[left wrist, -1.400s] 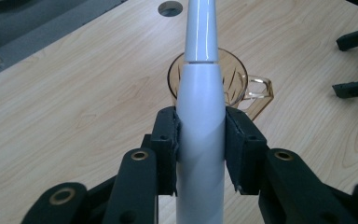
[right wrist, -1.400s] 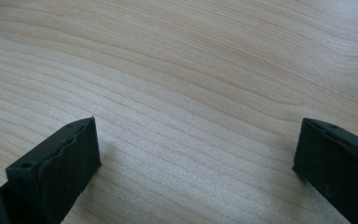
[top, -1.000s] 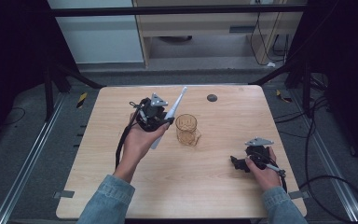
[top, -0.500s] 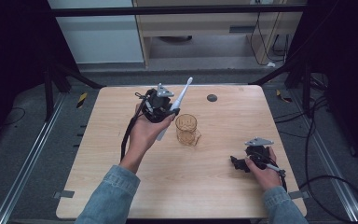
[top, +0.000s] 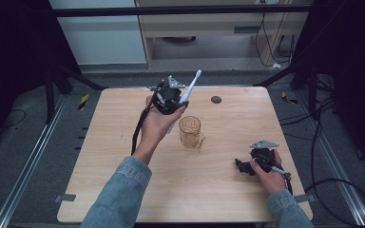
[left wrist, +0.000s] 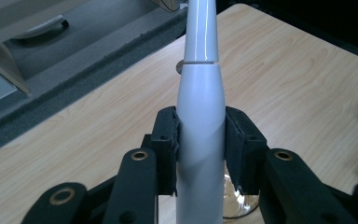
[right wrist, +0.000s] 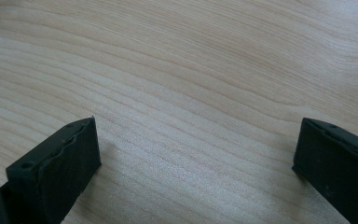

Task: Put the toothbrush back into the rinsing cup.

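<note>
A glossy white plastic electric toothbrush sits between matte black jaws. The clear amber ribbed glass cup glows honey-toned on the pale wooden counter — light beige with fine wavy grain. A small dark round disc lies there, and the person's sleeve is faded blue denim.

Light wood table, square top, grain running across. Amber see-through cup with handle stands upright on it near the middle, slightly toward the far edge. Small dark round disc lies flat close to the far edge, right of centre, well apart from the cup. Right gripper rests on the tabletop near the right edge toward the near right corner, jaws spread wide over bare wood.
</note>
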A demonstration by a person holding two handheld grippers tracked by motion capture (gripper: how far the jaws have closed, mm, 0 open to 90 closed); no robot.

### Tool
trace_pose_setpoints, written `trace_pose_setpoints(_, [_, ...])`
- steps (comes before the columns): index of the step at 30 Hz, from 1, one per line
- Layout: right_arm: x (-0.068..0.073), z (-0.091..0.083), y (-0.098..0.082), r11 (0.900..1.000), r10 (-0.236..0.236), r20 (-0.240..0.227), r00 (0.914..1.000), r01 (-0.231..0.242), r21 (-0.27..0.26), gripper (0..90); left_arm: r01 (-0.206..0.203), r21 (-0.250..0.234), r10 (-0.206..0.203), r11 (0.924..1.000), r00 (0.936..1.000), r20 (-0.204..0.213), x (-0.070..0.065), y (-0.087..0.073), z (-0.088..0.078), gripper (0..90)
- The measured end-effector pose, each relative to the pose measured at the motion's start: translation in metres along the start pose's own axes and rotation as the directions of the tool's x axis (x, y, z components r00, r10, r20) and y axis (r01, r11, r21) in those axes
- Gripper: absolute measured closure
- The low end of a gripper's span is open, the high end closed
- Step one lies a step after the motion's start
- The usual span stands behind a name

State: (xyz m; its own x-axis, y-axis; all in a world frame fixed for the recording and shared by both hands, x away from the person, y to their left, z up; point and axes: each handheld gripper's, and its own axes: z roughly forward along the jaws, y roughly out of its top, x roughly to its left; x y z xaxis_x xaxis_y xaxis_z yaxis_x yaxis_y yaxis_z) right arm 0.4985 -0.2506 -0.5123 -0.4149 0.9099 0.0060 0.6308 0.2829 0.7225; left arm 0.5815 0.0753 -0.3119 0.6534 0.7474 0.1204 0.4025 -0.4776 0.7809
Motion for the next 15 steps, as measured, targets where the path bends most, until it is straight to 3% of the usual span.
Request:
trace_pose_setpoints(5, [0.0,0.0,0.0,1.0,-0.001,0.0,1.0,0.001,0.0,0.5,0.006,-0.009,-0.006,0.9999,0.9999,-0.011,0.0012,0.0028,0.0015,66.8])
trace_pose_setpoints(15, [0.0,-0.0001,0.0,1.0,-0.001,0.001,1.0,0.001,0.001,0.5,0.012,-0.078,-0.016,0.9969,0.9988,-0.046,-0.0001,0.0061,-0.0018,66.8])
